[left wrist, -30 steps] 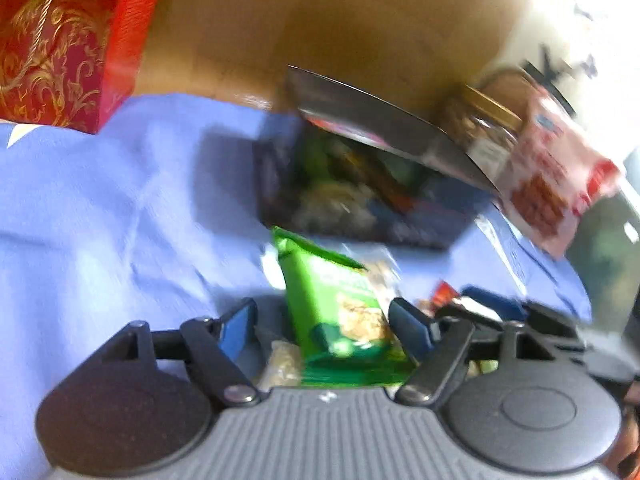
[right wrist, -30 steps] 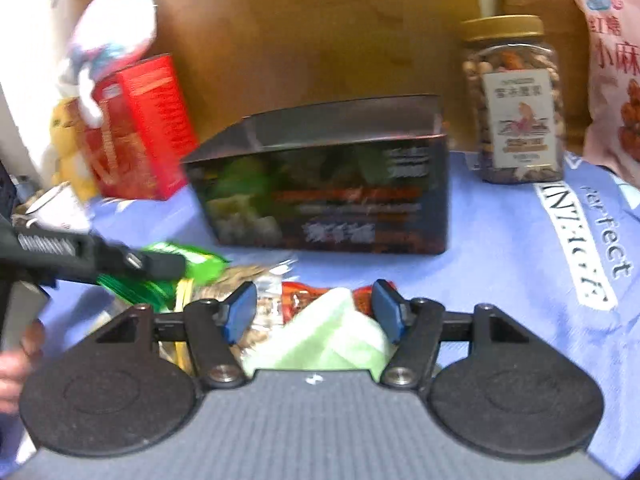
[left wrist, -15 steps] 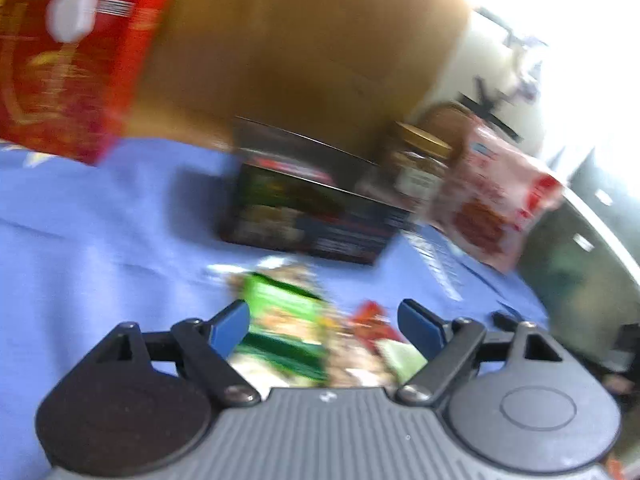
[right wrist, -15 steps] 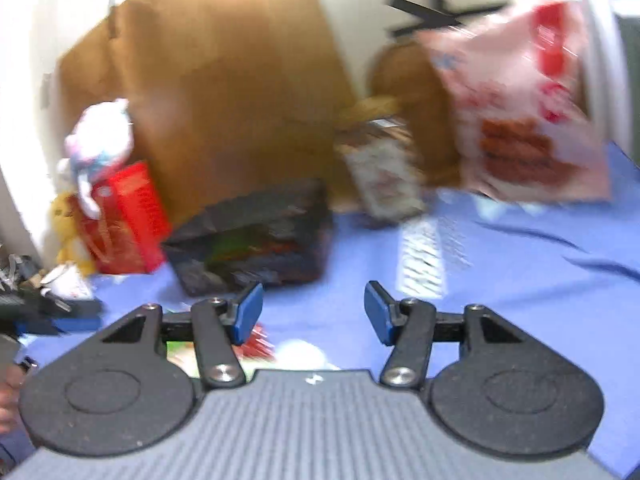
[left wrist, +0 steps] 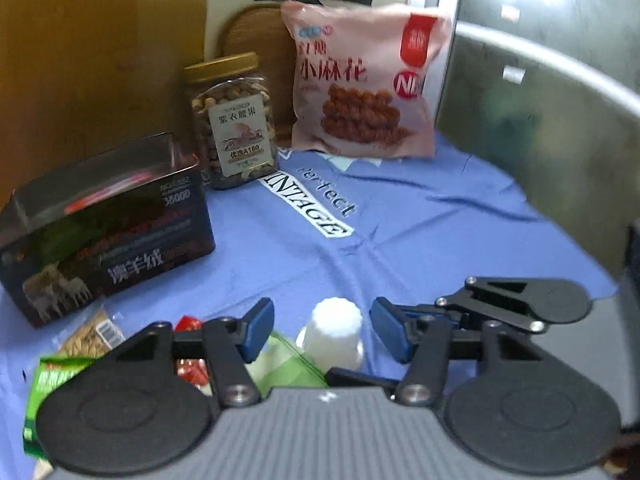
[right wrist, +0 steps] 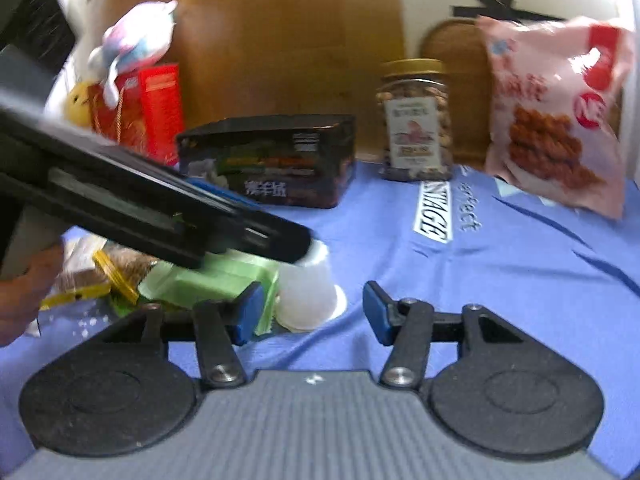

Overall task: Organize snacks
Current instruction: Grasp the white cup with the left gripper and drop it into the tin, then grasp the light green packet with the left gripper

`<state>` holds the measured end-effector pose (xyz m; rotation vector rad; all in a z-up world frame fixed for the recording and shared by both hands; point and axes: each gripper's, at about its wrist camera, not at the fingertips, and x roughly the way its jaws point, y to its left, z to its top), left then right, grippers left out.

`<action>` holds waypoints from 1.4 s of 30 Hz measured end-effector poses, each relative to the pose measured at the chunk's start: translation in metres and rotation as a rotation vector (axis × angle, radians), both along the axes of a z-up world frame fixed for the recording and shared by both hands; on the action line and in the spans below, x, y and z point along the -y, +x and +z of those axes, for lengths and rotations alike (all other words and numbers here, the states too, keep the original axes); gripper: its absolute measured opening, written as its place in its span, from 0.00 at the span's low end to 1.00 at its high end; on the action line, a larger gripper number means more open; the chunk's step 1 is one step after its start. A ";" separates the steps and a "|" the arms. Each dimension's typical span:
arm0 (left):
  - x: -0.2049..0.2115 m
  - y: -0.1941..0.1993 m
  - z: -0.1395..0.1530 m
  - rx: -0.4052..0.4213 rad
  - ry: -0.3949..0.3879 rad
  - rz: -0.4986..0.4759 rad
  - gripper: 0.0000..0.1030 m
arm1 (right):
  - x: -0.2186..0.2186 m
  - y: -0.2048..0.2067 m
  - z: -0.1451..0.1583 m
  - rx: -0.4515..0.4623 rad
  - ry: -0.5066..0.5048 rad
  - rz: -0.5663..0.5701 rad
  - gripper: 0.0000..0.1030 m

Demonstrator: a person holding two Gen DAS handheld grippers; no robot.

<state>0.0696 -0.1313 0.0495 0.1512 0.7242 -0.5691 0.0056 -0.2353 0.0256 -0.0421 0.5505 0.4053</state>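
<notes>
A small white cup [left wrist: 335, 332] stands upside down on the blue cloth, between the blue pads of my open left gripper [left wrist: 322, 330]. It also shows in the right wrist view [right wrist: 308, 296], just left of my open, empty right gripper [right wrist: 312, 312]. A pale green packet [right wrist: 208, 280] lies beside the cup, with several small snack packets [right wrist: 96, 272] to its left. A dark open box [left wrist: 104, 220] stands at the left. My left gripper's body [right wrist: 152, 208] crosses the right wrist view, its tip over the cup.
A nut jar [left wrist: 232, 120] with a gold lid and a pink snack bag [left wrist: 360, 80] stand at the back. A red box [right wrist: 140, 108] and a plush toy [right wrist: 132, 36] are at far left. A grey panel [left wrist: 540, 140] bounds the right side.
Both grippers have swung right and settled over the white cup. The left gripper has left the green snack packet behind. The right gripper's view has steadied.
</notes>
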 end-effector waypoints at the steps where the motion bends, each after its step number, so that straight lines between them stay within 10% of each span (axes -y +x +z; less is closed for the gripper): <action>1: 0.002 0.001 -0.004 -0.002 0.017 0.003 0.53 | 0.000 0.002 0.000 0.003 -0.011 0.006 0.47; 4: -0.001 0.008 -0.011 -0.073 -0.030 -0.016 0.33 | -0.001 0.009 -0.002 -0.003 -0.026 0.015 0.35; 17: -0.071 0.052 0.056 0.039 -0.132 0.150 0.33 | -0.052 0.044 0.034 0.177 -0.039 0.048 0.33; 27: -0.138 0.139 0.051 -0.071 -0.255 0.330 0.32 | -0.124 0.140 0.051 0.204 -0.075 0.129 0.34; 39: -0.162 0.043 0.046 -0.080 -0.302 0.284 0.34 | -0.048 0.041 0.044 0.033 0.116 0.076 0.36; 42: -0.152 0.006 0.032 -0.129 -0.308 0.224 0.34 | -0.031 0.002 0.022 -0.017 0.111 0.095 0.61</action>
